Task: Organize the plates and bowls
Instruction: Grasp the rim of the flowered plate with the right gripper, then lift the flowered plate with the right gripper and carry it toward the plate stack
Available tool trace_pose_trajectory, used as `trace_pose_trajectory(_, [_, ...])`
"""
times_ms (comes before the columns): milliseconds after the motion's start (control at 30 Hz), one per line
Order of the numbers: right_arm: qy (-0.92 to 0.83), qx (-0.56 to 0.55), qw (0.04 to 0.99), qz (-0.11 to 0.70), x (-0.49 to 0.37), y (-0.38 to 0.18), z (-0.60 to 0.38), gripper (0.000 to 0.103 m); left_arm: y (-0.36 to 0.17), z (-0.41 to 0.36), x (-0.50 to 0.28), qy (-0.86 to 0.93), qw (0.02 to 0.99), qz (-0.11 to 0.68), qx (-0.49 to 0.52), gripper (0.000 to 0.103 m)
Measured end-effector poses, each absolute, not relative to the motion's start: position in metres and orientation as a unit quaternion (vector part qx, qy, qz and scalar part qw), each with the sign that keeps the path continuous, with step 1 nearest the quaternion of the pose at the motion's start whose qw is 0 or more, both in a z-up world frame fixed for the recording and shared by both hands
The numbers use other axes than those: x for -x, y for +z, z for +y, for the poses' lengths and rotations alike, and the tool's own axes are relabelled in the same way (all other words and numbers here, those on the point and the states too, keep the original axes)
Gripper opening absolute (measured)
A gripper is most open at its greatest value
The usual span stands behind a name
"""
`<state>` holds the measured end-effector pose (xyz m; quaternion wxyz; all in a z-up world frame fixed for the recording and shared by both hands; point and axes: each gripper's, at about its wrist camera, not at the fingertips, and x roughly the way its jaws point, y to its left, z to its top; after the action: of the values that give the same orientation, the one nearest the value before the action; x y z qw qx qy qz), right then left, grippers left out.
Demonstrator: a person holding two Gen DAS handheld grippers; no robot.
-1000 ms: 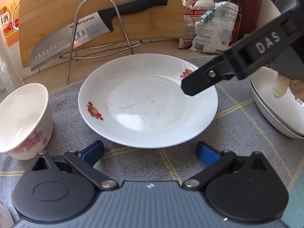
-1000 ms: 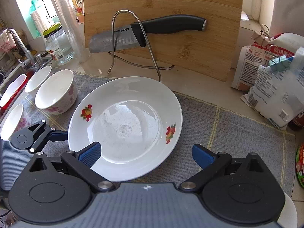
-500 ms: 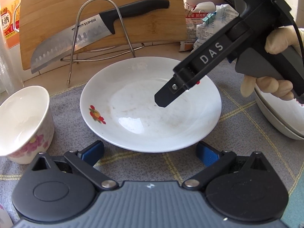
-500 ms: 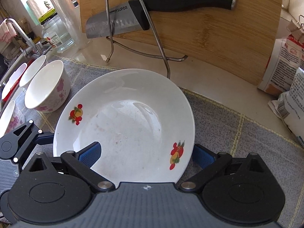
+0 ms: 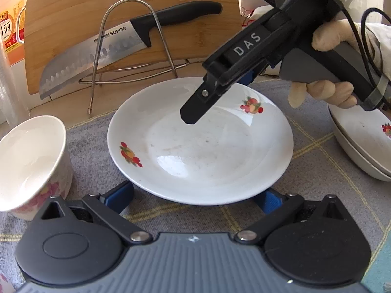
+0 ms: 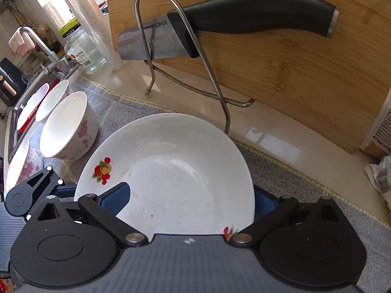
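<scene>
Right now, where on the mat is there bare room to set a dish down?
Bare grey mat lies between the fruit-print plate and the stacked plates, and behind the plate toward the cutting board. The bowl side is crowded: bowls stand close together by the sink.

Left gripper [image 5: 195, 196]: matte black linkage arms with silver pivot screws, blue pads [image 5: 119, 193] at the tips, two round black discs over a ribbed grey-blue housing stamped with a small white mark. Right gripper [image 6: 189, 199], same build in its own camera: blue pads, black arms, silver screws, ribbed grey base. Seen from the left camera, its black finger [image 5: 195, 108] carries white "DAS" lettering and a screw near the tip, on a grey handle. Black cable [image 5: 366, 48] loops behind it. The hand [image 5: 327, 78] wears a pale glove, with a light sleeve [image 5: 380, 39].
</scene>
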<state>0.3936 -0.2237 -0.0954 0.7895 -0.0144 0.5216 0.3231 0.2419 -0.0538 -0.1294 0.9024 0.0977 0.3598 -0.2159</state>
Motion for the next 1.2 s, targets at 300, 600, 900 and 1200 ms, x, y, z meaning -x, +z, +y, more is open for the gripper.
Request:
trace_pose_trajectory(300, [0.342, 0.018, 0.783, 0.519, -0.404, -0.097, -0.218, 0.103, -0.127, -0.053, -0.239, -0.233, 0.899, 0.355, -0.105, 0.103])
trace_pose_trajectory(600, [0.363, 0.024, 0.773, 0.519, -0.404, -0.096, -0.218, 0.103, -0.125, -0.053, -0.238, -0.242, 0.899, 0.344, -0.124, 0.103])
trace_pose_trajectory(900, [0.367, 0.022, 0.768, 0.524, -0.405, -0.094, -0.219, 0.101, -0.125, -0.050, -0.240, -0.247, 0.898, 0.343, -0.125, 0.102])
trace_pose_trajectory(1200, [0.366, 0.027, 0.767, 0.526, -0.403, -0.093, -0.219, 0.100, -0.123, -0.052, -0.240, -0.244, 0.898, 0.340, -0.137, 0.101])
